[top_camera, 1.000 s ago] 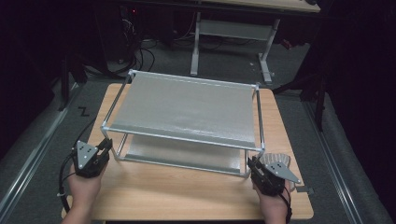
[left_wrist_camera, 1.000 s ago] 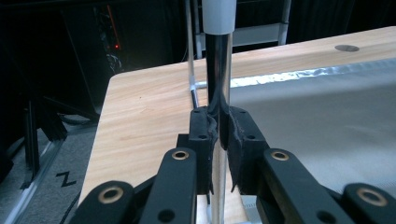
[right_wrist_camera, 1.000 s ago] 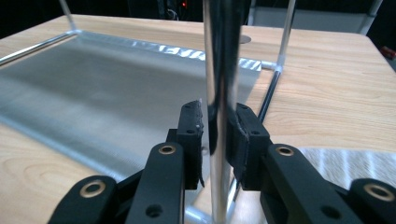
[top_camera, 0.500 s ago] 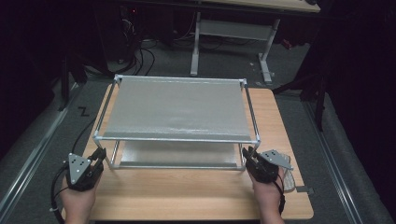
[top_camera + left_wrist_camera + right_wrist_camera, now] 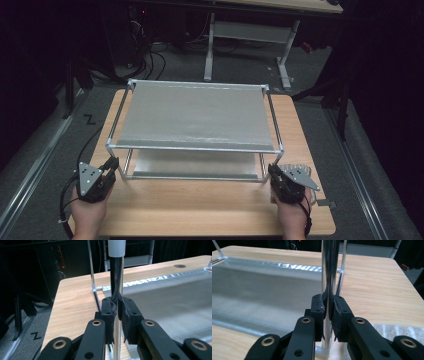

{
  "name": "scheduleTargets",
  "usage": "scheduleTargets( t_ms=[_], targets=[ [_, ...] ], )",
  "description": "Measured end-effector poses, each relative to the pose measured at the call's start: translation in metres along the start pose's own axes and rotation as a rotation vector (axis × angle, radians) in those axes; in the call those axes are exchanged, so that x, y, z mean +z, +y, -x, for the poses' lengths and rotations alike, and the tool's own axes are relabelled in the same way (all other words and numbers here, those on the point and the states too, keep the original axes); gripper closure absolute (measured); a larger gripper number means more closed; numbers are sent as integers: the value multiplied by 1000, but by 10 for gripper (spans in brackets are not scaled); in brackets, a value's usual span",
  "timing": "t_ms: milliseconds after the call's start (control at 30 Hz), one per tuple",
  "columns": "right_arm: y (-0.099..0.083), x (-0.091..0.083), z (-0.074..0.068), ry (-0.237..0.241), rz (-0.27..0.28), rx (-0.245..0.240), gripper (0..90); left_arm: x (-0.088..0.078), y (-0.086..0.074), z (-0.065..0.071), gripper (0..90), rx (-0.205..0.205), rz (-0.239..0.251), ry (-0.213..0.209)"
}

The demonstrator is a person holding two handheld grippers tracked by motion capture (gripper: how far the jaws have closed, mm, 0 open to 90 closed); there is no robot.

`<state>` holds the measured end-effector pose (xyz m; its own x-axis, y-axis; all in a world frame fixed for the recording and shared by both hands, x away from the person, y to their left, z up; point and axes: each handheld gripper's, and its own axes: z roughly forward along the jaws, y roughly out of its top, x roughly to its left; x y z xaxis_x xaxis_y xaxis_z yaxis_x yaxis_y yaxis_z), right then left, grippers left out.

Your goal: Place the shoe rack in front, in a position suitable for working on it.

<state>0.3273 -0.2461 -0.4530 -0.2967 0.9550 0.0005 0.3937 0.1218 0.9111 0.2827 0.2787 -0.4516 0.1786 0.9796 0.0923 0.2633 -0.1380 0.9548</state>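
1. Pinching the near-left upright post point(image 5: 116, 277) of a two-tier metal rack point(image 5: 192, 120), the left gripper point(image 5: 117, 312) has both black pads pressed against the chrome tube, low on the post; in the high view the left gripper point(image 5: 111, 165) sits at the rack's near-left corner.
2. The rack stands on the wooden tabletop point(image 5: 200, 210), roughly centred, its long side parallel to the near edge, with a silvery fabric top shelf point(image 5: 195, 117) and a lower shelf point(image 5: 195, 162) beneath it.
3. The right gripper point(image 5: 329, 312) is clamped on the near-right upright post point(image 5: 329, 270) in the same way, low on the tube, just above the post's white foot; its jaws have just been closing onto that post. From above, the right gripper point(image 5: 274, 174) is at the near-right corner.
4. Judged from this, the step in hand is a two-handed grasp of the rack by its front posts. The next move calls for both hands to act together and evenly, since a thin, smooth tube can slip or twist in the pads and the light frame could rack sideways.
5. A pale ribbed cloth point(image 5: 397, 331) lies on the tabletop just beside the right gripper.
6. The room is dark: grey floor, cables at the back left, and a white-legged desk point(image 5: 250, 35) behind the tabletop.
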Motion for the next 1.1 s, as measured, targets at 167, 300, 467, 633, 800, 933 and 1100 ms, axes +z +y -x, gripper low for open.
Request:
scheduleTargets(
  t_ms=[167,300,467,633,800,933,1100],
  targets=[
    [5,12,8,-10,-1,15,798,13,6,5,798,17,-14,15],
    [9,20,13,-8,-2,35,792,22,10,7,796,14,-24,23],
    [12,20,13,-24,9,57,675,19,12,12,728,-6,-36,27],
    [10,13,9,-19,27,57,592,3,5,18,650,-44,-58,26],
    [4,2,4,-35,23,43,547,-17,-7,44,613,-42,-45,-65],
    [0,-8,0,-36,27,43,531,-8,-11,59,558,-32,-58,-189],
    [-5,-19,-7,-37,36,45,529,5,-13,71,518,-19,-79,-263]
  ],
)
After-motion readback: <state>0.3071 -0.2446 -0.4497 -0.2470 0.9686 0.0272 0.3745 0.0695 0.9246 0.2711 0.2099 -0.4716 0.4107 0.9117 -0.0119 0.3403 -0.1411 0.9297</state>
